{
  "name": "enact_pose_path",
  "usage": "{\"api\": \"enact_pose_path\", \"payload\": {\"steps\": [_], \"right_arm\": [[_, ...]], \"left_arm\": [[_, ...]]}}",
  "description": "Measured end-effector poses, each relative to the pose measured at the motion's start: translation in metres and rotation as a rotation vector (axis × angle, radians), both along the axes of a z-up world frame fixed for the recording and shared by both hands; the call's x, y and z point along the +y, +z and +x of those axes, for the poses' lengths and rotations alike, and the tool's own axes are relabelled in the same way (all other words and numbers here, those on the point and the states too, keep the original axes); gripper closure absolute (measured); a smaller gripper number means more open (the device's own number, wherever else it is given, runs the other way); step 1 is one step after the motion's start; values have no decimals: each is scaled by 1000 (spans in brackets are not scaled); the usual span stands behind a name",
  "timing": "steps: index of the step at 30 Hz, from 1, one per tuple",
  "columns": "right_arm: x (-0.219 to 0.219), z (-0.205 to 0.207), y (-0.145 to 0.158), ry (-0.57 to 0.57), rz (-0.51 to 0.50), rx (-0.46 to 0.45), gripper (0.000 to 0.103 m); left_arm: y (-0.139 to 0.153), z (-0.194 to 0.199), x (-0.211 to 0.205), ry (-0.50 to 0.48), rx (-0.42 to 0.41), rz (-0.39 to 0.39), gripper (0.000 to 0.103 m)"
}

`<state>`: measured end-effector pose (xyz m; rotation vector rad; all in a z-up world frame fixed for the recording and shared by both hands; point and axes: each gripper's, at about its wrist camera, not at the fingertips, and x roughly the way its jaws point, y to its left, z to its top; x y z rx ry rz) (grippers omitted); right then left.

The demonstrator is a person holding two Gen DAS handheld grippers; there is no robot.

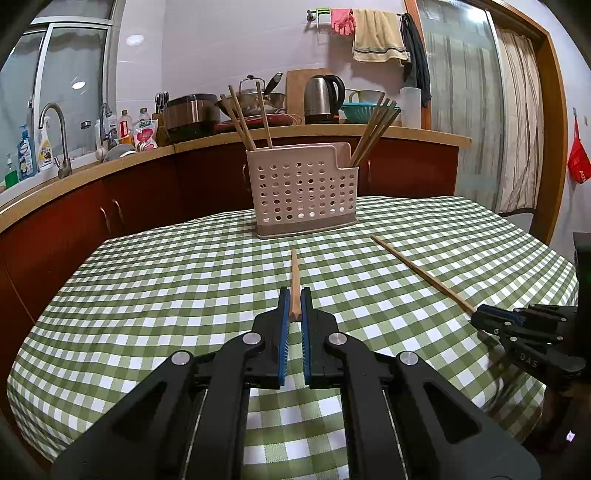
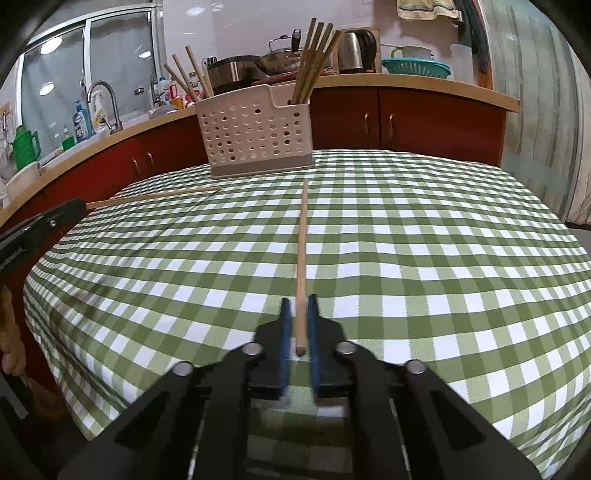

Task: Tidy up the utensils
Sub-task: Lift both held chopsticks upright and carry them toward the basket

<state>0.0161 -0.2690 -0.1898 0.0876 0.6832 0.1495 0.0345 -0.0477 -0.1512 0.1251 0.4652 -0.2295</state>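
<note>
Left wrist view: my left claw (image 1: 295, 304) is clamped shut on a chopstick (image 1: 294, 275) pointing straight ahead at the holder (image 1: 303, 190). Right wrist view: my right claw (image 2: 298, 314) is pinched shut on another chopstick (image 2: 302, 251) over the tabletop (image 2: 443, 240). I'd lift both tips clear, then drop them into the holder upright.

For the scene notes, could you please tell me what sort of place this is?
Most likely a home kitchen: a sink tap and an electric kettle on the counter, with towels hung on a wall rail behind a table in a checked cloth.
</note>
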Motion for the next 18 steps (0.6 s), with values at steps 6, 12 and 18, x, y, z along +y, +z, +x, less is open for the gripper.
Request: {"api": "enact_pose_path", "payload": {"steps": [6,12,18], "right_arm": [[6,-9,21,2,-30,-77,96],[10,-17,57,17,-35,-182,96],[11,-20,84,20,-18,-255,96]], "left_arm": [[7,-3,2,10,-24,-5,97],[20,-6,8,22,-60,-13,97],[41,-11,13,29,-112,-25,97]]}}
